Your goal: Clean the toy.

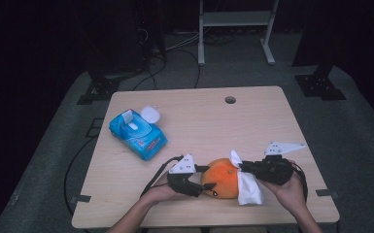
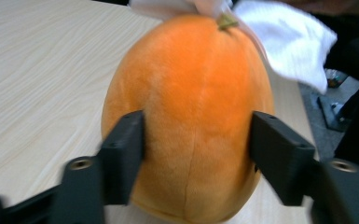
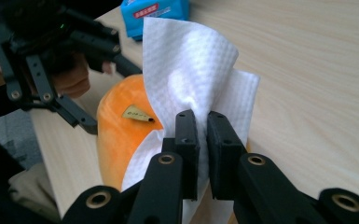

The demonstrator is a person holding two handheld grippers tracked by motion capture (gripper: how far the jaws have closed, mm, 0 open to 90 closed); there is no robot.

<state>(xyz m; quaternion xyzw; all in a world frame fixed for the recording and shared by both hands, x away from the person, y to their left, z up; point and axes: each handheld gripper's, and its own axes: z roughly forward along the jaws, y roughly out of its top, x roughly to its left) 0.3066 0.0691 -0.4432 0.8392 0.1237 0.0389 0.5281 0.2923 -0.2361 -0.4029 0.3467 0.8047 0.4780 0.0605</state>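
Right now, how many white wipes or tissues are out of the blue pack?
1. The white wipe is pinched in the right gripper and lies against the orange plush toy. The blue pack may hold more, hidden inside.

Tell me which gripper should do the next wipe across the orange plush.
Right. The right gripper is shut on the white wipe, already draped against the orange plush. The left gripper clamps the plush on both sides, so it likely should keep steadying.
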